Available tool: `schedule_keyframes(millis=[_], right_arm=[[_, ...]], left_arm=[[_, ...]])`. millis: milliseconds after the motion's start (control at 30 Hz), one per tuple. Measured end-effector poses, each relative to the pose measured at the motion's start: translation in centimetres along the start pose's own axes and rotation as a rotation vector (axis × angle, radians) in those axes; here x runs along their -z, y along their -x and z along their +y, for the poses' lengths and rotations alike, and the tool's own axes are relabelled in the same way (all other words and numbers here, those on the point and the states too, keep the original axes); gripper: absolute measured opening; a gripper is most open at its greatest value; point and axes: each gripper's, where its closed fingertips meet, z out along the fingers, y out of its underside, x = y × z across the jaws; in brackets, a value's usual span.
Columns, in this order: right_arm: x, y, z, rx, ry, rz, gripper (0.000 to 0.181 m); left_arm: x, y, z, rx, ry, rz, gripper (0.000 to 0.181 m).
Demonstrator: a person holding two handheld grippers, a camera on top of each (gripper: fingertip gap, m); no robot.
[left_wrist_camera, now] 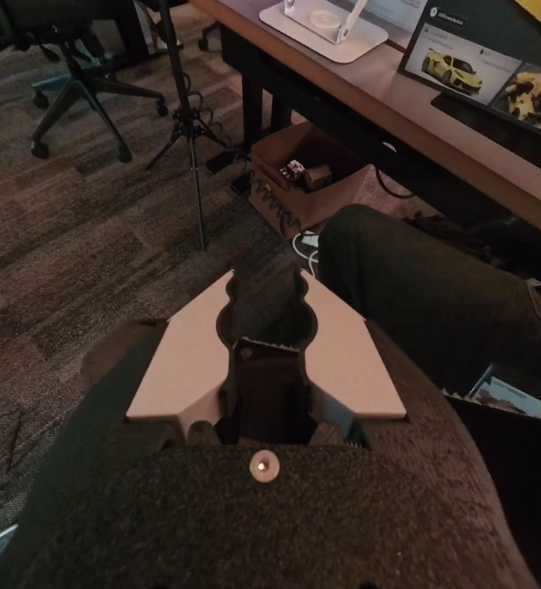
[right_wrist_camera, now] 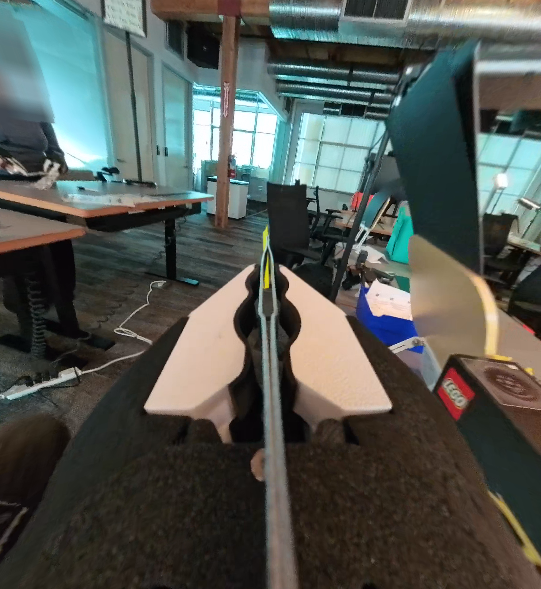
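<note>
Metal tweezers point(right_wrist_camera: 267, 306) pinched in right claw point(right_wrist_camera: 267, 271), tips gripping a yellow piece point(right_wrist_camera: 265, 237).

Open carpet point(left_wrist_camera: 71, 255) lay ahead of the left gripper point(left_wrist_camera: 264, 277) — a tripod point(left_wrist_camera: 195, 178), cardboard box point(left_wrist_camera: 310, 178) and the person's leg point(left_wrist_camera: 406, 287) crowded its right.

In the left wrist view, the left gripper point(left_wrist_camera: 264, 280) sits at lower centre, over the carpet point(left_wrist_camera: 71, 223). A person's leg point(left_wrist_camera: 422, 302) lies to its right. Above it a cardboard box point(left_wrist_camera: 307, 178) stands under the desk point(left_wrist_camera: 358, 95), which runs across the upper right; a tripod point(left_wrist_camera: 186, 121) stands left of the box, an office chair point(left_wrist_camera: 81, 79) at upper left.

In the right wrist view, tweezers point(right_wrist_camera: 269, 318) lie between the right gripper's point(right_wrist_camera: 267, 271) fingers at centre. Two desks point(right_wrist_camera: 97, 200) fill the left, a boxed set point(right_wrist_camera: 501, 430) lower right.
</note>
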Motion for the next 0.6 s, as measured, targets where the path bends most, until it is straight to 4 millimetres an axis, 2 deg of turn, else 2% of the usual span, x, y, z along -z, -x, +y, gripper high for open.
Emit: schedule_keyframes(millis=[67, 233, 367, 600], right_arm=[[3.2, 1.3, -3.2, 0.018, -0.004, 0.000, 0.007], [12.4, 3.0, -9.3, 0.067, 0.041, 0.052, 0.008], [21.4, 3.5, -13.3, 0.103, 0.071, 0.180, 0.008], [38.2, 4.6, -18.8, 0.213, 0.118, 0.517, 0.007]], left_arm=[[1.0, -0.6, 0.4, -0.011, -0.003, 0.012, 0.035], [2.9, -1.5, 1.2, 0.021, -0.019, 0.045, 0.035], [4.7, -2.8, 2.2, 0.027, -0.034, 0.078, 0.035], [7.1, -6.3, 3.6, -0.031, -0.038, 0.144, 0.035]])
